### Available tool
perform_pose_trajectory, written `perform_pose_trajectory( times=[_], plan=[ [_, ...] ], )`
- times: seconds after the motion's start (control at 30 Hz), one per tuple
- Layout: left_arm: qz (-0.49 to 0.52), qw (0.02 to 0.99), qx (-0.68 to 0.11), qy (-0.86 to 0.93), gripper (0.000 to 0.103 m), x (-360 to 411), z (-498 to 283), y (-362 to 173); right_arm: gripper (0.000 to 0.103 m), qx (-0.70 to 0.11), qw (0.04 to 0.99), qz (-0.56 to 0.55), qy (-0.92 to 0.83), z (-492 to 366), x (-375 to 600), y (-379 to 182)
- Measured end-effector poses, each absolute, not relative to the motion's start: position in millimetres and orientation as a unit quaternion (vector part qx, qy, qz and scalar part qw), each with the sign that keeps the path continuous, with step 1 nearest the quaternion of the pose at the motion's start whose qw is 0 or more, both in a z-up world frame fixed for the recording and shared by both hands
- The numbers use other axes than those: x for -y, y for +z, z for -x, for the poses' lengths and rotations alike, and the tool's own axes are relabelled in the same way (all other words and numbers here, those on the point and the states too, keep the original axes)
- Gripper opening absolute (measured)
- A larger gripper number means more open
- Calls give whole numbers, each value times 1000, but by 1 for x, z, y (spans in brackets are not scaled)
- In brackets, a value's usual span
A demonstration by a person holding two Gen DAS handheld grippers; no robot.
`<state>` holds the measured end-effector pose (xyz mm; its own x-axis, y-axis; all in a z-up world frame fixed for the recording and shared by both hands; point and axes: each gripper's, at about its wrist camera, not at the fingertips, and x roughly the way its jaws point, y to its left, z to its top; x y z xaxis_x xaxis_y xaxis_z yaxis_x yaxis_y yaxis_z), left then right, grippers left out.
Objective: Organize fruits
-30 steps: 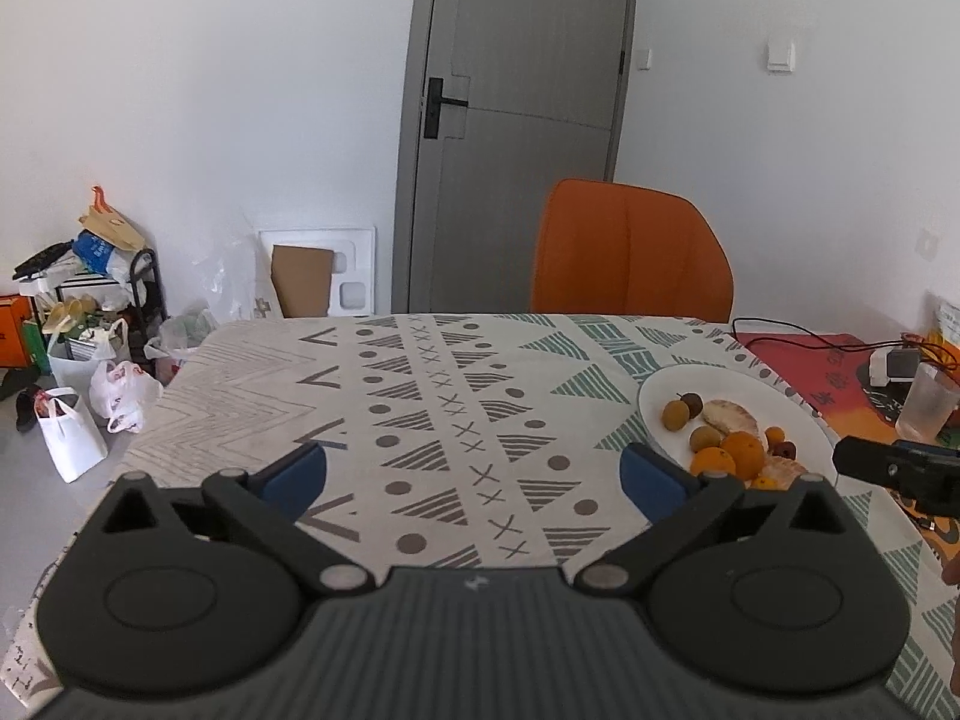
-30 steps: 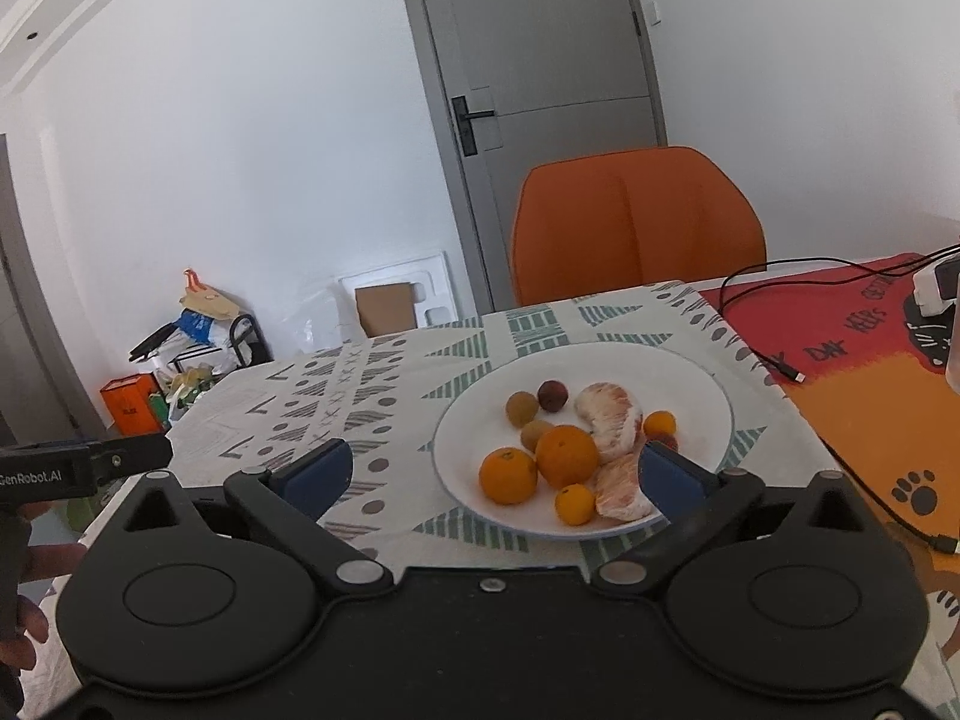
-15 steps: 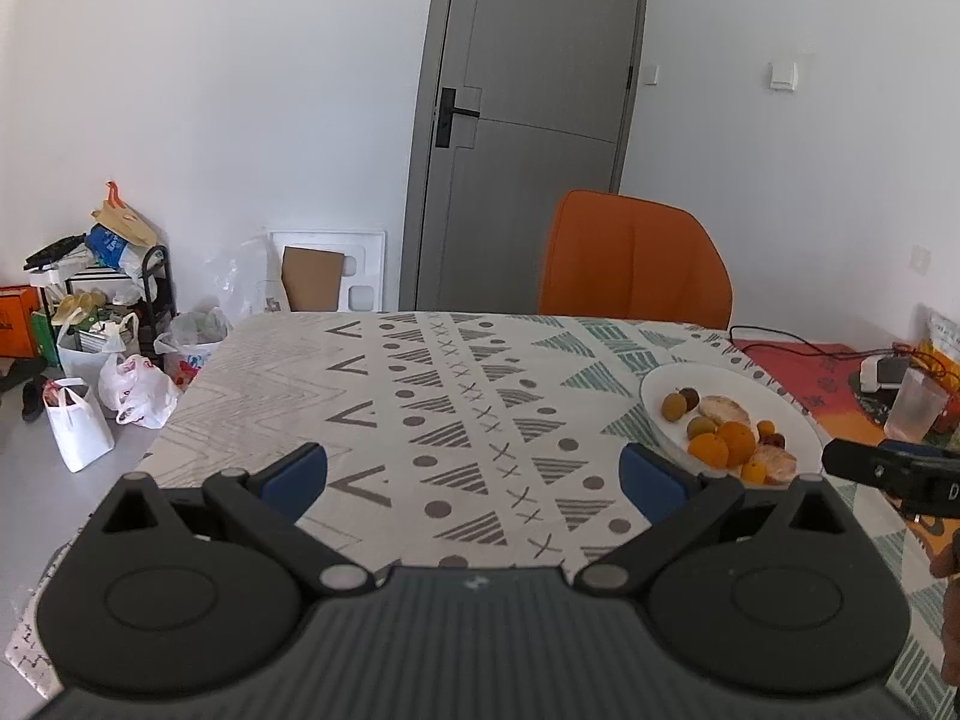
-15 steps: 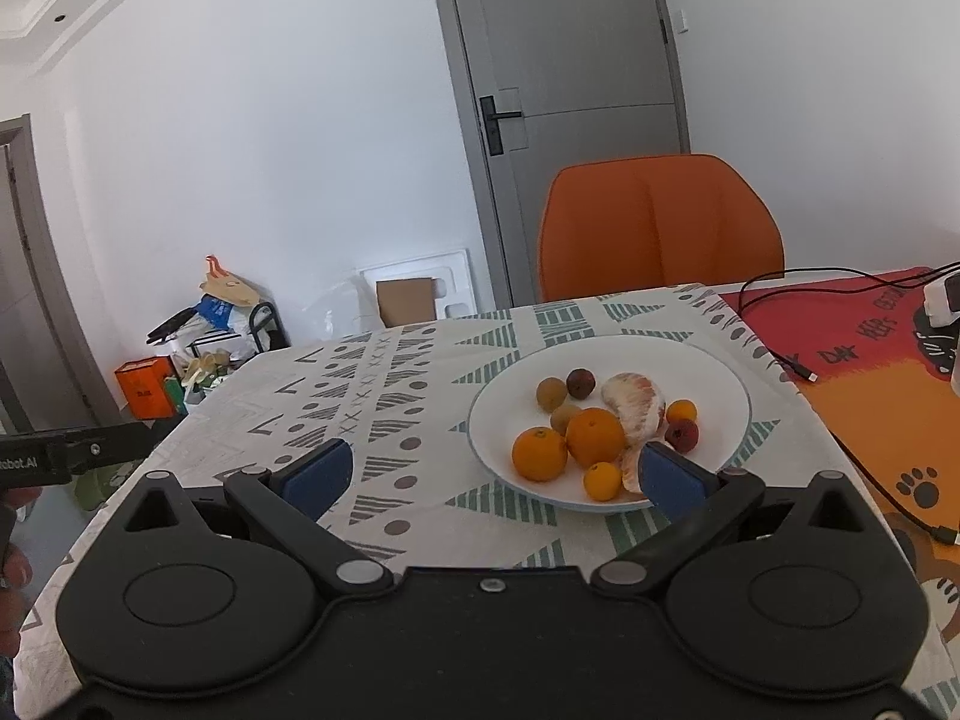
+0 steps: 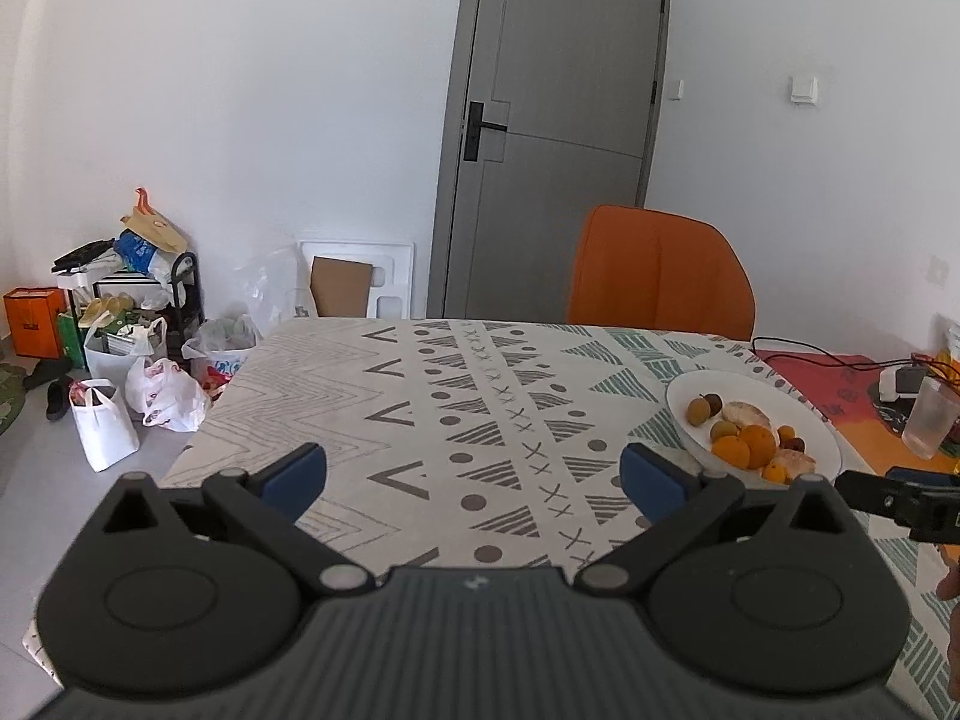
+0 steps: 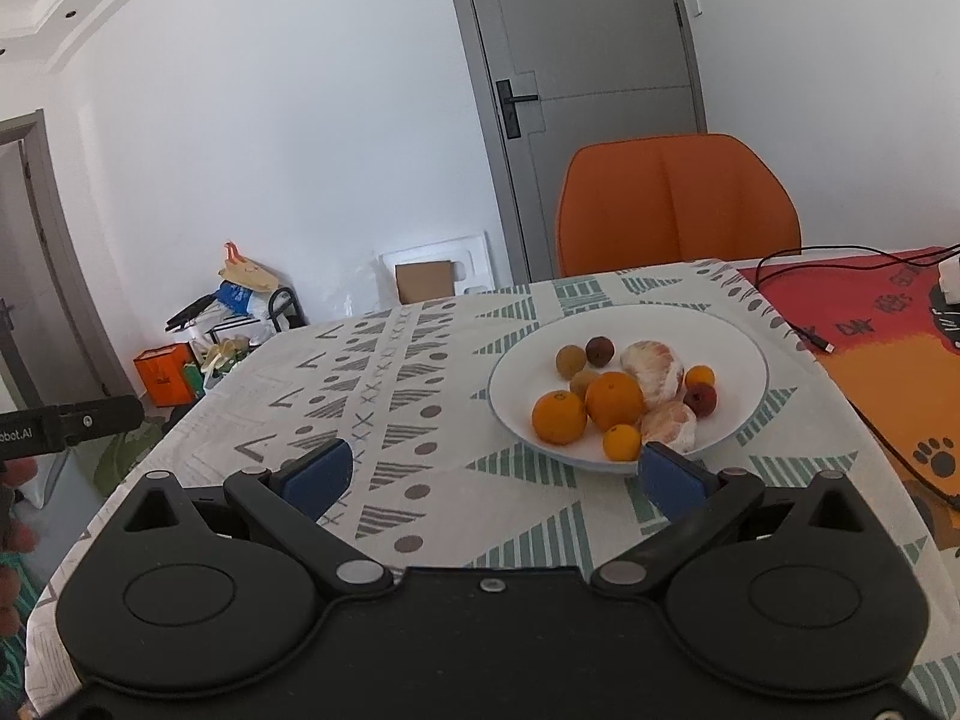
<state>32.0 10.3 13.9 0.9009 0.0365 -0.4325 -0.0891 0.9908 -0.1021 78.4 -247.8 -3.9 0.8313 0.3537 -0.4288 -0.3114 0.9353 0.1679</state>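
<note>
A white plate [image 6: 744, 354] holds oranges [image 6: 613, 399], peeled citrus pieces [image 6: 651, 363], small brown fruits [image 6: 570, 359] and a red one [image 6: 700, 399]. It sits on the patterned tablecloth [image 6: 420, 372]. My right gripper [image 6: 489, 477] is open and empty, above the table just before the plate's near rim. My left gripper [image 5: 474, 474] is open and empty over the cloth's left half; the plate [image 5: 822, 438] with its fruit [image 5: 744, 444] lies to its right. Part of the right gripper's body [image 5: 900, 501] shows at the right edge.
An orange chair [image 6: 675, 204] stands behind the table by a grey door [image 6: 588, 90]. A red-orange mat [image 6: 888, 330] with a black cable [image 6: 780, 288] covers the table's right side, with a clear cup [image 5: 929, 417]. Bags and clutter [image 5: 132, 360] lie on the floor left.
Both grippers have pulled back and risen a little; the plate looks farther away in both views. Both stay open and empty.
</note>
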Motion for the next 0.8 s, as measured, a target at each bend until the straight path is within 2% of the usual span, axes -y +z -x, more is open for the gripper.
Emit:
perform_pose_trajectory(
  times=[0.8],
  plan=[
    [53, 967, -246, 37, 103, -10, -31, -1, 103, -244, 952, -38, 179, -77, 239, -12]
  ],
)
